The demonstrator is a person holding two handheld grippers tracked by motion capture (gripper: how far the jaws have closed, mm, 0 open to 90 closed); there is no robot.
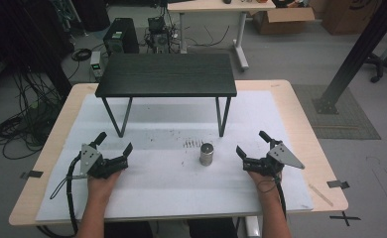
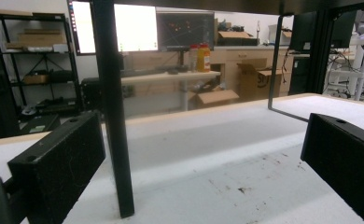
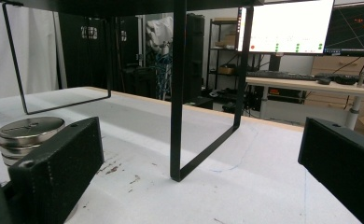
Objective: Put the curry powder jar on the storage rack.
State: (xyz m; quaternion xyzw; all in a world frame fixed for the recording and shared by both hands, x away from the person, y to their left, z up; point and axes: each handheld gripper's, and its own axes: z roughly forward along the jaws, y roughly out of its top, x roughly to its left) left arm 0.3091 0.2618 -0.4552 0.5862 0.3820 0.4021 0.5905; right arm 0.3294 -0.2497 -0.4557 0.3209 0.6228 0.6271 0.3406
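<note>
1. High view: one bench (image 1: pixel 300 124) carries a white mat (image 1: pixel 171 183), one small black table (image 1: pixel 166 74) and one metal cylinder (image 1: pixel 207 154). The cylinder stands upright on the mat, in front of the small table, between the two grippers and nearer the right one. The left gripper (image 1: pixel 113 144) and right gripper (image 1: pixel 253 142) both rest low on the mat, jaws spread apart, holding nothing.
2. Left gripper view: its two black jaws stand wide with bare mat between them. One black table leg (image 2: pixel 112 116) rises close ahead, and a monitor (image 2: pixel 124 28) glows behind.
3. Right gripper view: the jaws stand apart. The cylinder (image 3: pixel 24 135) sits just behind the jaw at the picture's left; a looped table leg (image 3: pixel 203 140) stands ahead.
</note>
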